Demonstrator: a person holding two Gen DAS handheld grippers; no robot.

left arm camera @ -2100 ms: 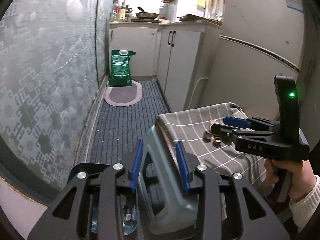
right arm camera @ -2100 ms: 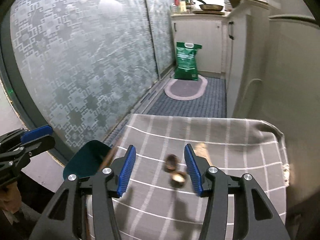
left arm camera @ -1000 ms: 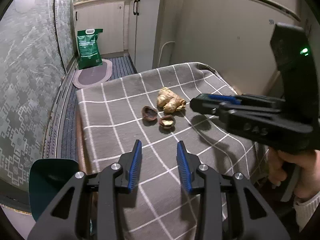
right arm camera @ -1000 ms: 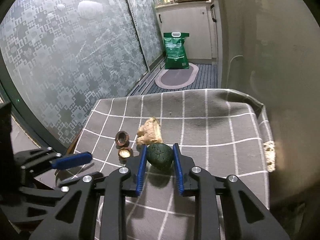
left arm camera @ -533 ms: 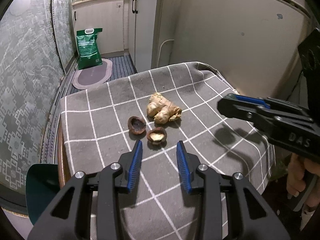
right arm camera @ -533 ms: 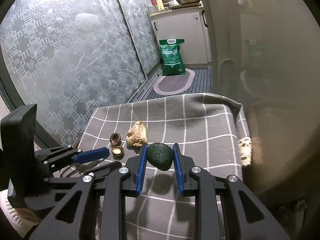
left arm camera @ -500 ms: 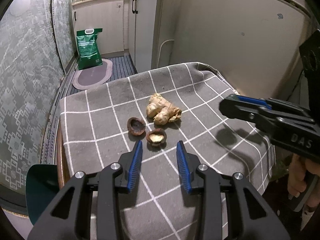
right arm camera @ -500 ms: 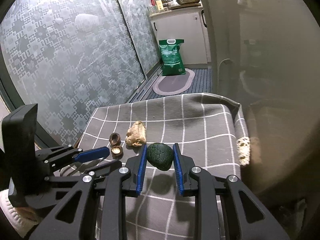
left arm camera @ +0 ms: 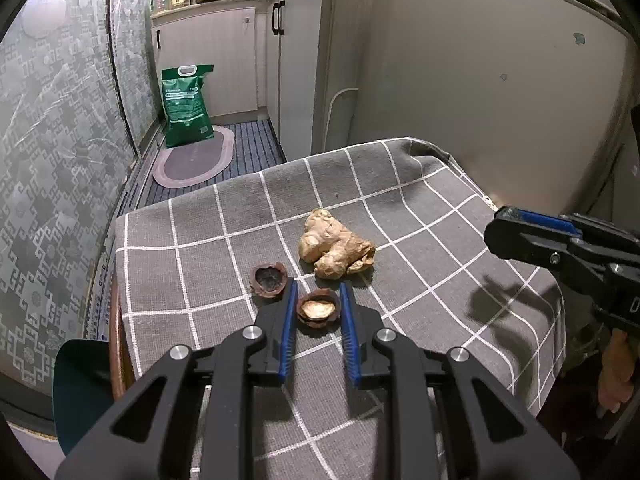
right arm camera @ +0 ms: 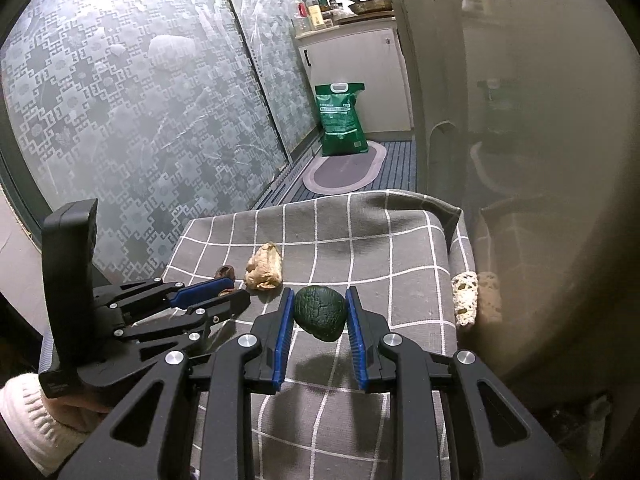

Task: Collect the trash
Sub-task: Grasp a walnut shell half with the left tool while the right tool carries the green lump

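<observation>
On the checked cloth (left arm camera: 420, 216) of the worktop, the left gripper (left arm camera: 316, 312) has just been closing round a nutshell (left arm camera: 318, 310) to bin it, while the right gripper (right arm camera: 320, 316) squeezes a dark green lump (right arm camera: 320, 312).

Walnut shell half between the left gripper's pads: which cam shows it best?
Left wrist view. The walnut shell half sits centred between the left gripper pads, pale hollow facing up, on the checked cloth. In the right wrist view the left gripper covers nearly all of it; only a brown sliver shows beside the ginger.
</observation>
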